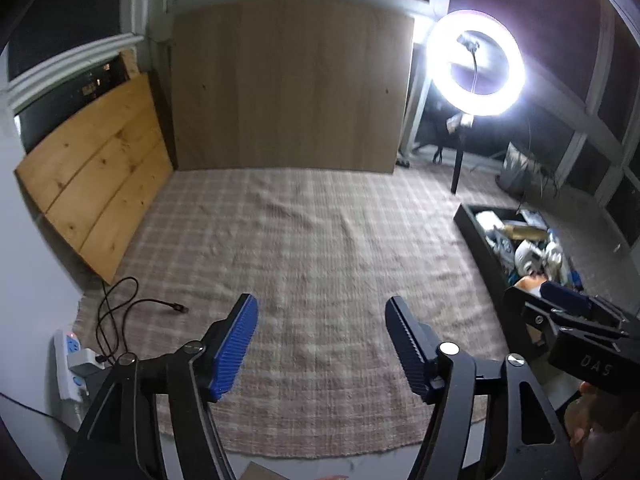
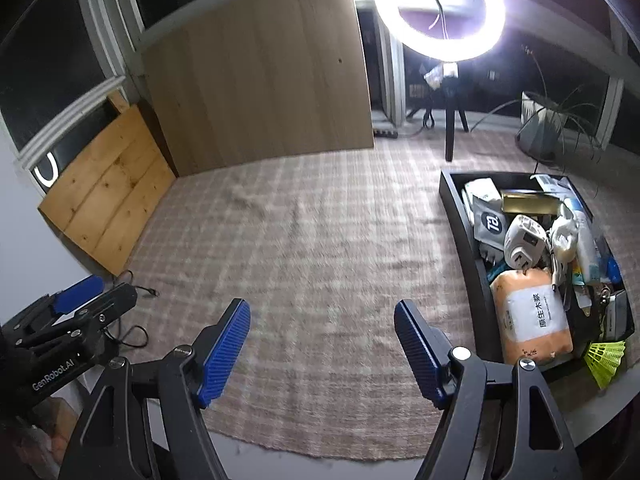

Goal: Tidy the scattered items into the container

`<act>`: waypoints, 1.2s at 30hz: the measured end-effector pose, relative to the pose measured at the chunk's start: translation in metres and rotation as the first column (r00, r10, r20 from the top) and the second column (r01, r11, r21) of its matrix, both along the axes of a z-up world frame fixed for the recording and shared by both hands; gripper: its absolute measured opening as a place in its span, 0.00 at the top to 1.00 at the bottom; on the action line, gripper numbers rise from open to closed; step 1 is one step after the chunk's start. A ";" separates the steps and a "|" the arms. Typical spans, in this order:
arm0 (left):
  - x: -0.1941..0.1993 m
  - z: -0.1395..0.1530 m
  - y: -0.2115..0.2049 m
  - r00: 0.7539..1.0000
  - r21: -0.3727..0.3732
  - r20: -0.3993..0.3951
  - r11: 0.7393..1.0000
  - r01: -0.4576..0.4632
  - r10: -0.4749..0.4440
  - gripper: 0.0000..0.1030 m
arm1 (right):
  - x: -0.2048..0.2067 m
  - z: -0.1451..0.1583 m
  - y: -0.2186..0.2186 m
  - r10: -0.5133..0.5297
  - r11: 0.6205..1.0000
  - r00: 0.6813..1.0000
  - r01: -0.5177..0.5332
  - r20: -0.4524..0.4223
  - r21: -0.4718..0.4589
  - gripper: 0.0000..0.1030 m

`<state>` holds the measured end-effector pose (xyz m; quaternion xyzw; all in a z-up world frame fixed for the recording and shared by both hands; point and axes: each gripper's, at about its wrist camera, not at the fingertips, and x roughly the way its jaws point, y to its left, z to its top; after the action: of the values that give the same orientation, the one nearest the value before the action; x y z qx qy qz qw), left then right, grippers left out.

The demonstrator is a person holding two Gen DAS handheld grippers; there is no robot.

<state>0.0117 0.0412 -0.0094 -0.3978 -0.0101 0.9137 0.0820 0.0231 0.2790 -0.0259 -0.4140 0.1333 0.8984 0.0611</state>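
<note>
A black tray stands on the checked rug at the right, also in the left wrist view. It holds several items, among them an orange tissue pack, a white adapter, a gold box and a grey pouch. A yellow-green shuttlecock lies just outside the tray's near corner. My right gripper hovers open over bare rug, left of the tray, with nothing between its fingers. My left gripper is open too, over the rug's near middle, and holds nothing.
A lit ring light on a black stand rises behind the tray. Wooden boards lean at the back and left. A white power strip with a black cable lies at the rug's left edge. A potted plant is at back right.
</note>
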 end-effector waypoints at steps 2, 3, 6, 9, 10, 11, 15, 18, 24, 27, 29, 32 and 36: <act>0.009 0.008 -0.001 0.999 -0.002 -0.040 1.000 -0.009 0.009 0.29 | 0.002 0.005 -0.003 -0.004 1.000 1.000 0.004 -0.018 -0.001 0.30; 0.012 0.012 0.000 0.999 -0.008 -0.054 1.000 -0.004 0.004 0.29 | 0.003 0.007 -0.005 -0.008 1.000 1.000 0.008 -0.029 0.001 0.28; 0.021 0.023 0.003 0.995 -0.038 -0.103 0.999 0.008 -0.012 0.28 | 0.003 0.013 -0.010 -0.010 0.999 0.999 0.012 -0.044 0.033 0.23; 0.026 0.030 0.004 0.991 -0.043 -0.131 0.999 0.019 -0.025 0.26 | 0.002 0.017 -0.011 -0.012 0.999 0.999 0.014 -0.052 0.037 0.22; 0.027 0.032 0.004 0.991 -0.041 -0.134 0.999 0.023 -0.029 0.26 | 0.002 0.019 -0.011 -0.015 0.999 0.998 0.017 -0.059 0.033 0.22; 0.028 0.033 0.005 0.990 -0.041 -0.138 0.999 0.023 -0.028 0.26 | 0.002 0.019 -0.011 -0.014 0.999 0.998 0.016 -0.061 0.032 0.22; 0.030 0.034 0.005 0.990 -0.046 -0.139 0.999 0.020 -0.026 0.24 | 0.006 0.023 -0.015 -0.008 0.998 0.997 0.012 -0.073 0.056 0.22; 0.030 0.033 0.003 0.991 -0.042 -0.134 0.999 0.016 -0.021 0.20 | 0.008 0.024 -0.018 -0.001 0.997 0.997 0.007 -0.078 0.077 0.22; 0.034 0.033 0.006 0.991 -0.047 -0.134 0.999 0.014 -0.020 0.20 | 0.013 0.024 -0.019 0.010 0.996 0.997 -0.003 -0.077 0.091 0.22; 0.036 0.033 0.009 0.991 -0.052 -0.133 0.999 0.014 -0.020 0.19 | 0.015 0.024 -0.017 0.013 0.996 0.997 -0.006 -0.075 0.093 0.22; 0.038 0.034 0.011 0.991 -0.054 -0.135 0.998 0.012 -0.019 0.19 | 0.016 0.024 -0.015 0.013 0.996 0.997 -0.006 -0.075 0.086 0.22; 0.040 0.034 0.014 0.990 -0.057 -0.137 0.998 0.007 -0.015 0.19 | 0.019 0.024 -0.013 0.014 0.997 0.997 -0.008 -0.080 0.079 0.22; 0.042 0.035 0.017 0.990 -0.060 -0.137 0.998 0.010 -0.019 0.19 | 0.020 0.022 -0.008 0.014 0.998 0.997 -0.009 -0.077 0.069 0.21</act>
<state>0.0535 0.0577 0.0253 -0.3363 0.0254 0.9382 0.0773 0.0434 0.2708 -0.0037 -0.3772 0.1021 0.9182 0.0651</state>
